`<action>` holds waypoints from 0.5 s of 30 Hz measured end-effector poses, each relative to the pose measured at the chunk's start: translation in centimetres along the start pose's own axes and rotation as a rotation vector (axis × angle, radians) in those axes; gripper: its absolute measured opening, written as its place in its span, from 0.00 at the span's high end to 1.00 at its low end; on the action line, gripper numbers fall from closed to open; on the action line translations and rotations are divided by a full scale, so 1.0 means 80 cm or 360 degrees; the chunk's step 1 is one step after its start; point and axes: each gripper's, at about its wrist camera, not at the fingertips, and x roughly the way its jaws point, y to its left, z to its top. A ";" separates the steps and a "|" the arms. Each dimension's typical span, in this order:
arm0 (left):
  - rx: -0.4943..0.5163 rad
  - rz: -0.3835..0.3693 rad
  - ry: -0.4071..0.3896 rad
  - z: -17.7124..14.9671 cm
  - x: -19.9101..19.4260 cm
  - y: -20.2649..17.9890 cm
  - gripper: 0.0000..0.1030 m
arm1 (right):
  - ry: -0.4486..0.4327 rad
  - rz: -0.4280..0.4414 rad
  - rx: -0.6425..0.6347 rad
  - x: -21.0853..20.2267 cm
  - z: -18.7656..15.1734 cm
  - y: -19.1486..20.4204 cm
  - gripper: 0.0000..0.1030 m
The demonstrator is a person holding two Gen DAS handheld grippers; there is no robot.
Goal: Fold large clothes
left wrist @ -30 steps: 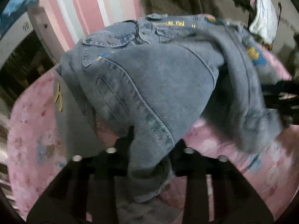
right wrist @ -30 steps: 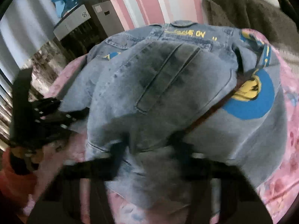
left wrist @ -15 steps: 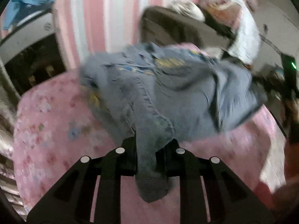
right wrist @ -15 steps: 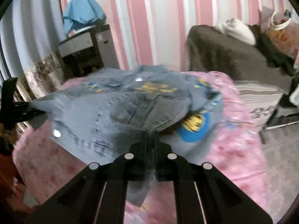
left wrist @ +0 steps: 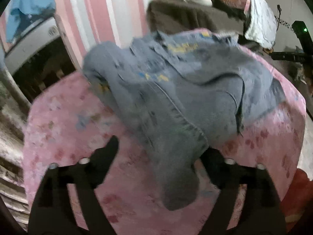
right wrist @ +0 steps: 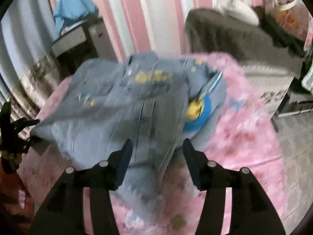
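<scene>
A blue denim jacket [left wrist: 176,90] with yellow lettering and a blue-and-yellow patch lies on a pink floral bed cover [left wrist: 64,129]. In the left wrist view my left gripper [left wrist: 162,146] is open, its jaws wide apart, and a jacket corner hangs loose between them. In the right wrist view the jacket [right wrist: 137,101] lies spread, and my right gripper [right wrist: 156,146] is open with a denim fold lying between its fingers. The left gripper shows at the far left of the right wrist view [right wrist: 11,129], by the jacket's left corner.
A pink-and-white striped wall [right wrist: 140,15] is behind the bed. A dark cabinet with a blue cloth [right wrist: 74,11] on it stands at the left. A brown couch [right wrist: 230,35] with piled items is at the back right. Floor shows at the right [right wrist: 289,133].
Both grippers were shut on denim and pulled it toward the near edge; now both have opened and let the jacket go. The jacket has dropped onto the bed.
</scene>
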 end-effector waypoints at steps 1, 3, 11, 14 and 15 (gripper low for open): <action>0.0004 0.0003 -0.0025 0.004 -0.003 0.002 0.12 | -0.0036 -0.0037 0.0011 0.001 0.009 -0.002 0.47; 0.0006 -0.0028 -0.0049 0.009 -0.012 0.006 0.09 | -0.0073 -0.0092 0.0021 0.004 0.015 -0.004 0.47; 0.0052 0.0007 -0.0005 -0.021 -0.030 0.026 0.03 | -0.0049 -0.0095 0.0041 0.047 0.027 -0.010 0.47; -0.0007 0.0100 0.0001 -0.018 -0.022 0.049 0.03 | -0.0047 -0.0100 0.0030 0.059 0.029 -0.005 0.47; -0.0093 0.0073 -0.0020 -0.013 -0.021 0.068 0.03 | -0.0054 -0.0101 0.0027 0.063 0.032 -0.003 0.47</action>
